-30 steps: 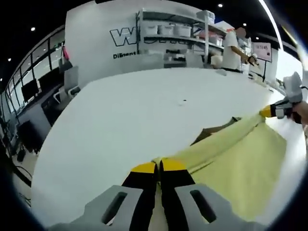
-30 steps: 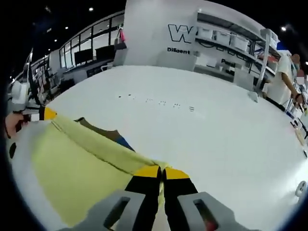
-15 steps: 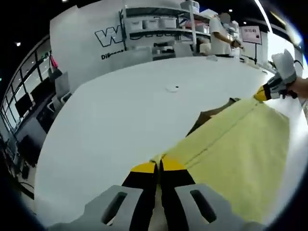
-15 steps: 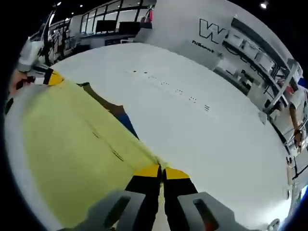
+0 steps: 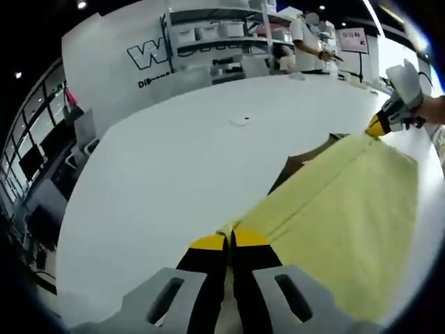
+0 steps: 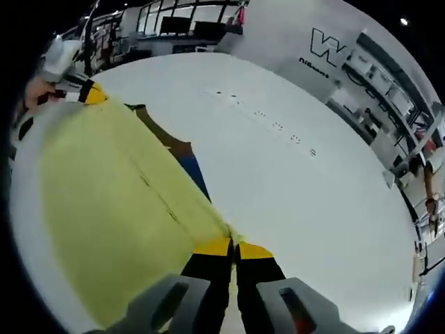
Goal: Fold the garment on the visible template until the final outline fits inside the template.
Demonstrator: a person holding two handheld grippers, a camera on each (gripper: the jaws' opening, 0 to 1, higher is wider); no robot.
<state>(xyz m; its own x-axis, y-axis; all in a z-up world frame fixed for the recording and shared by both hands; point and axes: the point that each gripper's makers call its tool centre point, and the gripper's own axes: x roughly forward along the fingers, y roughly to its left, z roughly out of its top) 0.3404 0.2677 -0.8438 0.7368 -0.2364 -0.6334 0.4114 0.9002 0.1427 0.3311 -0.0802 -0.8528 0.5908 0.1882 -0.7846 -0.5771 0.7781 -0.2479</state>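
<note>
Garment: pale yellow garment (image 5: 348, 209) (image 6: 104, 202), stretched flat between the two grippers over the white tabletop (image 5: 181, 160) (image 6: 292, 188); a fold or seam line runs its length near the far edge.
Template: a brown strip with a blue patch, the template (image 6: 182, 156) (image 5: 300, 161), peeks out from under the garment's far edge; most of it is covered.
Left gripper: left gripper (image 5: 229, 241), jaws pressed together on one corner of the garment, yellow tips touching. In the right gripper view it appears at upper left (image 6: 89, 92), a hand (image 6: 38, 90) behind it.
Right gripper: right gripper (image 6: 233, 247), jaws closed tight on the opposite corner of the garment. In the left gripper view it appears at upper right (image 5: 379, 125), pinching the cloth edge.
Tabletop marks: a row of small dark marks (image 6: 268, 120); one small round spot (image 5: 238, 121).
Background: wall with large lettering (image 5: 149, 54), shelving with bins (image 5: 215, 35), a person (image 5: 306, 42) standing by the shelving.
</note>
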